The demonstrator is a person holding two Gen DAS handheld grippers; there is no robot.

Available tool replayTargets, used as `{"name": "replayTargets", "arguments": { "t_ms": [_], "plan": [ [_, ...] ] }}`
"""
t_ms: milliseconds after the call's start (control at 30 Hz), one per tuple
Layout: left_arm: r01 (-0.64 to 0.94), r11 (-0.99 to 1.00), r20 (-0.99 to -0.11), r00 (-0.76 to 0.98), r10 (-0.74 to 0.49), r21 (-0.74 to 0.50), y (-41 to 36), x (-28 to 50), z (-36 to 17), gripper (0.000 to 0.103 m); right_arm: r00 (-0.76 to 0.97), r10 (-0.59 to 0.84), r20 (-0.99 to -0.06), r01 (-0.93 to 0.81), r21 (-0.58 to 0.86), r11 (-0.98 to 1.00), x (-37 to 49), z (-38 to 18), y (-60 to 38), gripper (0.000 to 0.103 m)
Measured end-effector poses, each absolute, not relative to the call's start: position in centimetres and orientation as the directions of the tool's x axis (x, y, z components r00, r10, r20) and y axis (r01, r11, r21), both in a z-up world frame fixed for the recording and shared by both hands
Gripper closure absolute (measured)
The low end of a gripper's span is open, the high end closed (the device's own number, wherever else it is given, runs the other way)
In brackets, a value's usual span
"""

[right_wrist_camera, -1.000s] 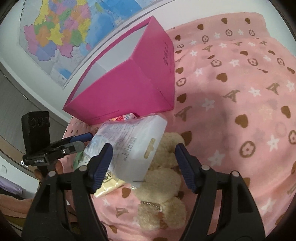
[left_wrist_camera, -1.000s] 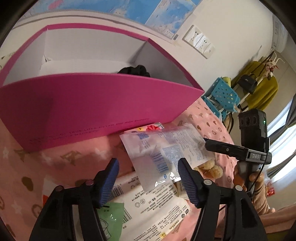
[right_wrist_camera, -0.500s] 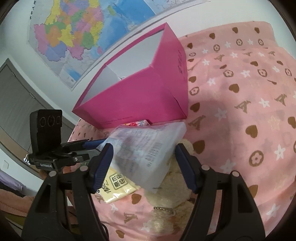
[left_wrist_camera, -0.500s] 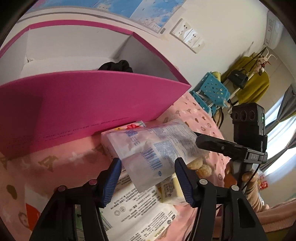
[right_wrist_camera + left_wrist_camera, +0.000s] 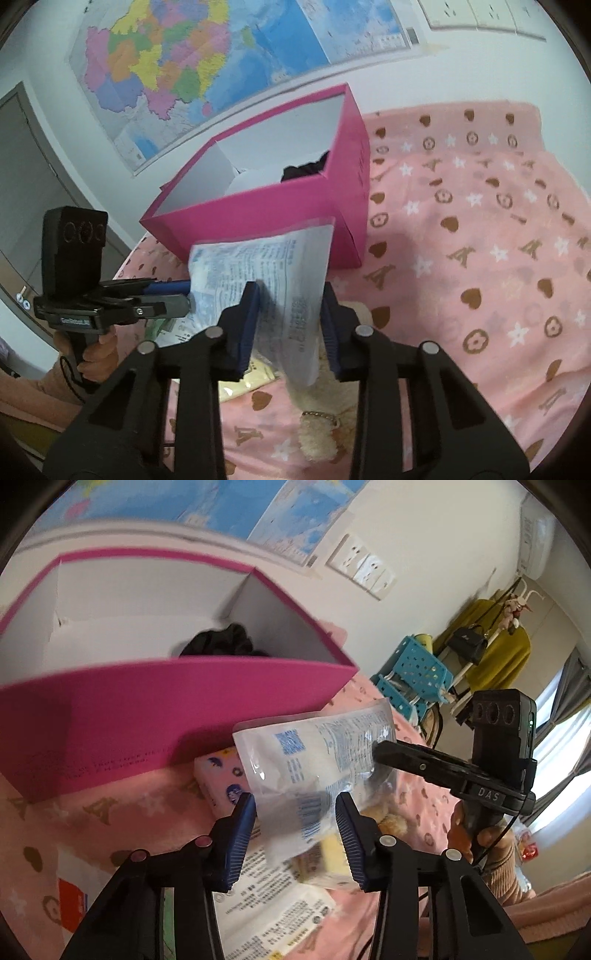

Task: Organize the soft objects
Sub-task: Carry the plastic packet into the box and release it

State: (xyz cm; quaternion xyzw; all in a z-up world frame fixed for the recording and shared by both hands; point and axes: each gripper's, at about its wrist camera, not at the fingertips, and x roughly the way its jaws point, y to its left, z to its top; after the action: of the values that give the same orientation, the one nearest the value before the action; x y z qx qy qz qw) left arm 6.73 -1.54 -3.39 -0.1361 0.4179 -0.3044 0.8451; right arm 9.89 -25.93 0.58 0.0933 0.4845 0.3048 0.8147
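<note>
Both grippers are closing on the clear plastic packet [image 5: 317, 760], held at frame centre just in front of the pink box [image 5: 110, 716]: the left gripper [image 5: 295, 812] pinches its lower edge, the right gripper [image 5: 290, 314] its side. The pickup looks under way; next comes lifting it over the near wall into the box. The packet is glossy, crinkled and limp, printed with blue text.
</note>
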Motion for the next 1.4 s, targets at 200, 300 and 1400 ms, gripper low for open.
{"name": "replayTargets", "arguments": {
  "t_ms": [200,300,1400],
  "plan": [
    [0.433,0.792,-0.587,0.532,-0.610,-0.431,-1.4,5.3,-0.2,0.058,0.376,0.612,-0.696,-0.465,0.429,0.774,10.1,3.7,-25.3,0.068],
    [0.444,0.802,-0.561,0.573,-0.598,-0.400,-0.9,5.1,1.7,0.058,0.389,0.622,-0.679,-0.495,0.416,0.763,10.9,5.1,-24.7,0.068],
    [0.266,0.899,-0.669,0.602,-0.437,-0.348,1.7,15.9,-0.1,0.058,0.413,0.431,-0.803,-0.452,0.230,0.862,21.5,2.8,-19.7,0.047]
  ]
}}
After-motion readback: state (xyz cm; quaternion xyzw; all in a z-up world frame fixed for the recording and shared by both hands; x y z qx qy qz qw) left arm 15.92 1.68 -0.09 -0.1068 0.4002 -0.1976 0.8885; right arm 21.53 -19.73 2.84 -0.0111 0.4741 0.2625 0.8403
